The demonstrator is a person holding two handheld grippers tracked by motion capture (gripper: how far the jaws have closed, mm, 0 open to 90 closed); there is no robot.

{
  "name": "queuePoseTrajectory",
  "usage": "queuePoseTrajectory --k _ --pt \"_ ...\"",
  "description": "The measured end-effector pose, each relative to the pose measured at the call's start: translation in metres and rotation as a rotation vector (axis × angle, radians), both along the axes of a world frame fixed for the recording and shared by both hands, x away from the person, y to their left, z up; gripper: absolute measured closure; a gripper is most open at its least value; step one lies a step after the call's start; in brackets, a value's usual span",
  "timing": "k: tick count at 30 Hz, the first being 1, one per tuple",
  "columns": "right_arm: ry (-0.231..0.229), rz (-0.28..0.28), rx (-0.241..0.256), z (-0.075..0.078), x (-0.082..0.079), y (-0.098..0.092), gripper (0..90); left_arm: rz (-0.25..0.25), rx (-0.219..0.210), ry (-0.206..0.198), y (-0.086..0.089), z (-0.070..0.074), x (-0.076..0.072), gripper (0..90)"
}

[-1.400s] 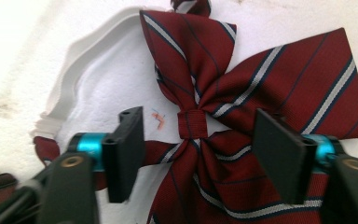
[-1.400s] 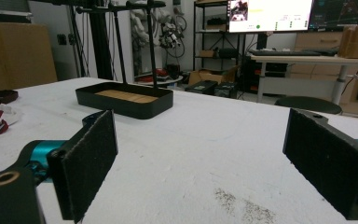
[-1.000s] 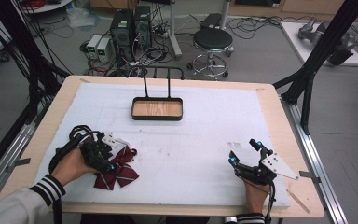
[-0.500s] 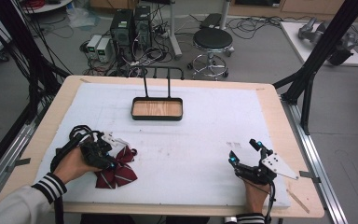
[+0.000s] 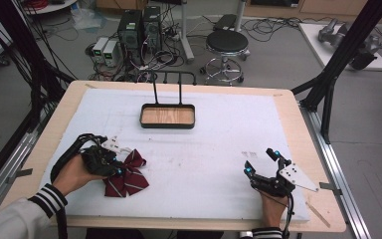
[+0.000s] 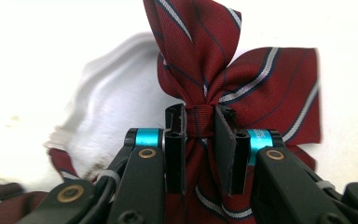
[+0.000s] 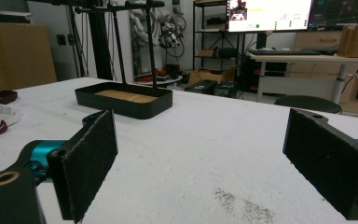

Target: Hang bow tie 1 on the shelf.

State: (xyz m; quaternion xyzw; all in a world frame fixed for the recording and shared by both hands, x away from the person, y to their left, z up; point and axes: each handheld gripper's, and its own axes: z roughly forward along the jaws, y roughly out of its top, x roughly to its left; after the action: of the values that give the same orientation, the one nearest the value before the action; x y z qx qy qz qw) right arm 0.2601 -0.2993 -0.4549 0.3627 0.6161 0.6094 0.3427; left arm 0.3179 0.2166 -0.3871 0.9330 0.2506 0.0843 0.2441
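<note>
Gripping the bow tie (image 6: 200,116) at its knot, the left gripper (image 6: 199,122) has its jaws closed in on the narrow centre band, one pad on each side; whether they press it fully or only bracket it is hard to tell, but they look clamped on the cloth. From the high view the bow tie (image 5: 127,174) lies at the near left of the white mat (image 5: 204,149), partly under the left gripper (image 5: 110,164); a white strap (image 6: 107,116) trails beside it. The right gripper (image 5: 263,167) rests at the near right, well apart, jaws spread wide and empty. The tray (image 5: 168,116) stands at the far middle, its wooden floor bare.

Judging the step as a pick-up: hold by the knot, since the wings are soft and would slip; squeeze firmly before lifting; raise straight up so the strap clears the mat; carry low toward the tray if that is the goal; watch the strap does not snag.
</note>
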Motion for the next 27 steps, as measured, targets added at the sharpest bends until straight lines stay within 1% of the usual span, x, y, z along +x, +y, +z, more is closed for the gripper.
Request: queuePoseTrajectory --k 7,11,14,18,19,21,26,27 --pt "0.004 -0.001 0.004 0.0 0.0 0.0 9.1 0.004 -0.038 -0.064 0.002 0.02 0.003 74.8" --pt "0.004 -0.001 0.002 0.0 0.0 0.0 9.2 0.006 -0.084 -0.098 0.003 0.031 0.006 74.8" --pt "0.001 0.001 0.002 0.0 0.0 0.0 9.1 0.009 -0.109 -0.125 0.003 0.038 0.008 74.8" --pt "0.0 0.001 0.001 0.0 0.0 0.0 9.1 0.023 -0.16 -0.157 0.005 0.05 0.012 74.8" --pt "0.003 0.0 0.003 0.0 0.0 0.0 9.1 0.026 -0.168 -0.167 0.006 0.053 0.013 74.8" --pt "0.004 -0.002 0.002 0.0 0.0 0.0 9.1 0.028 -0.179 -0.184 0.006 0.06 0.017 74.8" --pt "0.003 -0.001 0.003 0.0 0.0 0.0 9.1 0.039 -0.228 -0.213 0.008 0.079 0.028 74.8" --pt "0.0 0.001 0.0 0.0 0.0 0.0 9.1 0.043 -0.243 -0.218 0.008 0.082 0.031 74.8"
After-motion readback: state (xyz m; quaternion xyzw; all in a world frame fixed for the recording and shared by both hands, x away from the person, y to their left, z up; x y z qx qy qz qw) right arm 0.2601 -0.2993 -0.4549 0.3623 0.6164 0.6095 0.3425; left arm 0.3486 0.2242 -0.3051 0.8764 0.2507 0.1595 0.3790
